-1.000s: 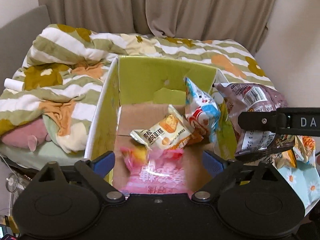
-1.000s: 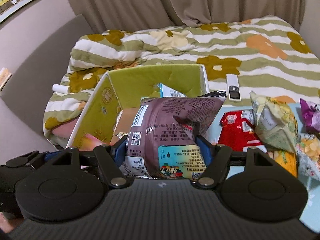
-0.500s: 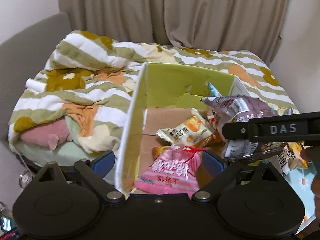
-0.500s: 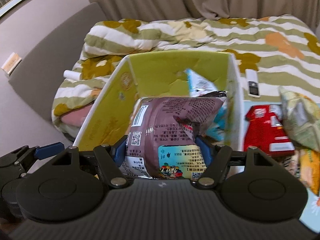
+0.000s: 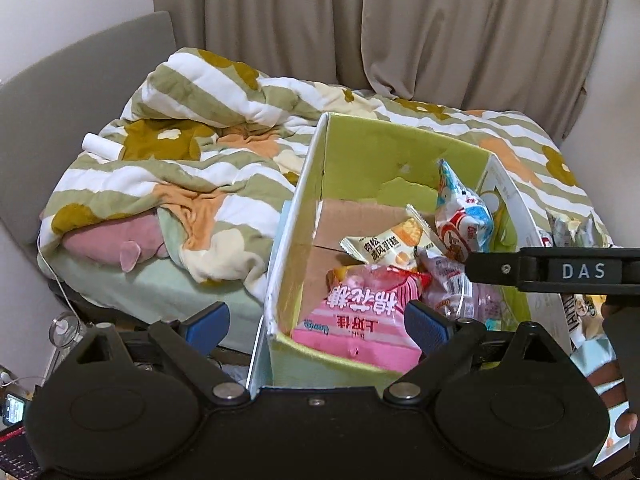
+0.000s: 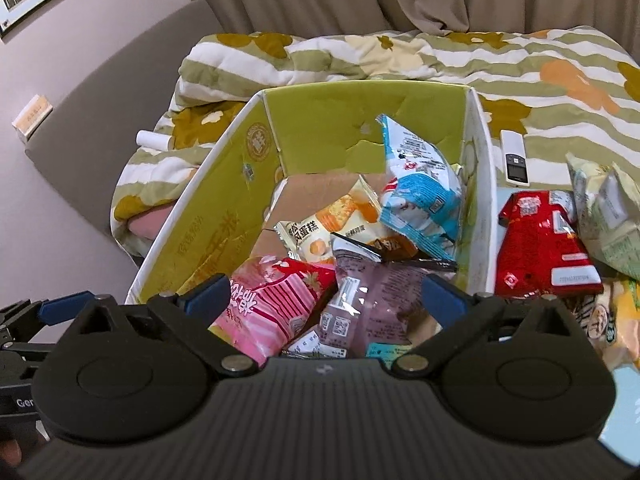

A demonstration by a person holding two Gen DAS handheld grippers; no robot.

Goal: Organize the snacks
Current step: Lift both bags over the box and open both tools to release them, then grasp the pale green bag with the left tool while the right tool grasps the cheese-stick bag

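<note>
A green cardboard box (image 6: 478,160) stands on the bed and holds several snack bags. My right gripper (image 6: 324,294) hovers over its near end with its jaws opening. The purple snack bag (image 6: 372,300) lies loose below them in the box, touching neither pad. Next to it rest a pink bag (image 6: 272,300), a cake packet (image 6: 332,224) and a blue bag (image 6: 420,188). My left gripper (image 5: 316,322) is open and holds nothing, above the box's near left corner (image 5: 276,320). The purple bag (image 5: 460,288) also shows in the left wrist view.
Right of the box lie a red packet (image 6: 540,240), a pale green bag (image 6: 608,220) and a white remote (image 6: 514,156). A striped floral quilt (image 5: 192,176) covers the bed to the left and behind. Curtains hang at the back.
The right gripper's jaws spread wide and the purple bag dropped from them into the box. The left gripper drifted left, so the box now sits further right in its view.
</note>
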